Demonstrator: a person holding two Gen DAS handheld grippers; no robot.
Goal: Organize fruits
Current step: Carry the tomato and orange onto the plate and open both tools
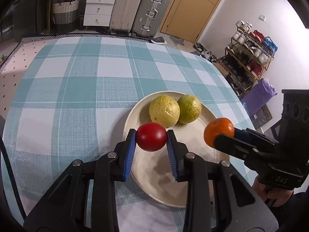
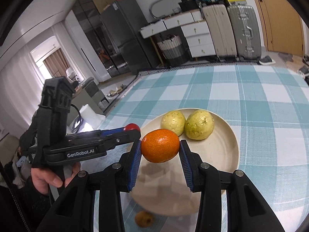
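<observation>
A cream plate [image 1: 204, 147] [image 2: 222, 150] sits on the checked tablecloth and holds two yellow-green guavas [image 1: 164, 111] [image 1: 189, 108] [image 2: 173, 122] [image 2: 199, 124] at its far side. My left gripper [image 1: 151, 137] is shut on a red tomato [image 1: 151, 136] above the plate's near left rim. My right gripper [image 2: 160, 146] is shut on an orange tangerine [image 2: 160, 145] above the plate; it also shows in the left wrist view [image 1: 219, 132]. The left gripper shows in the right wrist view [image 2: 133, 130] with the tomato [image 2: 132, 127] partly hidden.
A small brown fruit [image 2: 144, 218] lies on the cloth by the plate's near edge. The blue-and-white checked tablecloth [image 1: 77, 89] spreads left and far. Suitcases [image 1: 139, 9], drawers and a shoe rack [image 1: 249, 58] stand beyond the table.
</observation>
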